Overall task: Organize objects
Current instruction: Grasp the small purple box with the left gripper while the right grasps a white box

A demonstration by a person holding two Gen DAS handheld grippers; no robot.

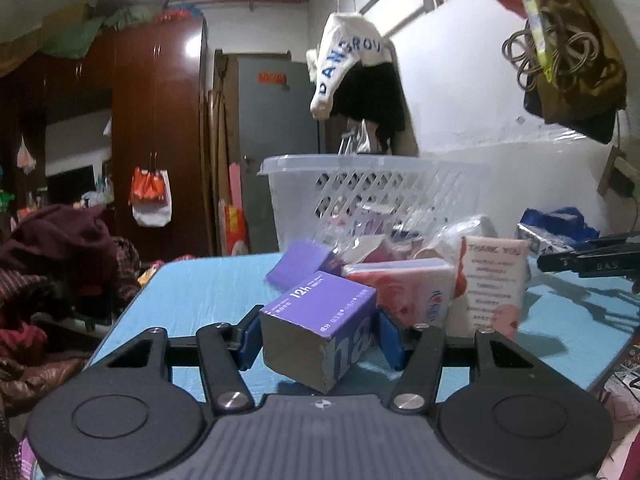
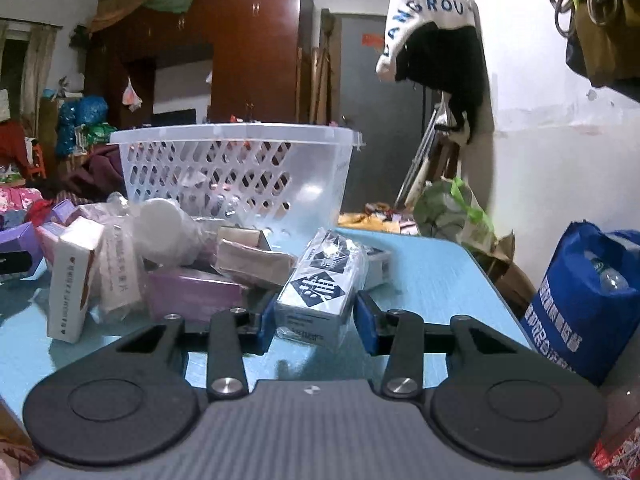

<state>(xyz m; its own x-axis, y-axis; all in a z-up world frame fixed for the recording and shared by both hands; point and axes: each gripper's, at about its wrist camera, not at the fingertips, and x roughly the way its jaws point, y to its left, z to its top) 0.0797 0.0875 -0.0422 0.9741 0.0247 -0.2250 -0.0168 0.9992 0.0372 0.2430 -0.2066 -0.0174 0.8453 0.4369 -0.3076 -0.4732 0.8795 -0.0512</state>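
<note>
- the left gripper (image 1: 320,340) has its blue pads on either side of a purple box (image 1: 320,332), which sits tilted between them; it looks clamped and lifted off the blue tabletop (image 1: 192,292), though contact on the right pad is hard to confirm.
- the right gripper (image 2: 318,320) brackets a black-and-white patterned pack (image 2: 320,288); a gap shows at the right pad, so it reads as open around it, not yet squeezed.
- ahead of both grippers stands the white basket (image 2: 236,168), holding only a few items as far as its lattice shows.
- most things remain in a loose pile just ahead, so the sorting seems early.
</note>
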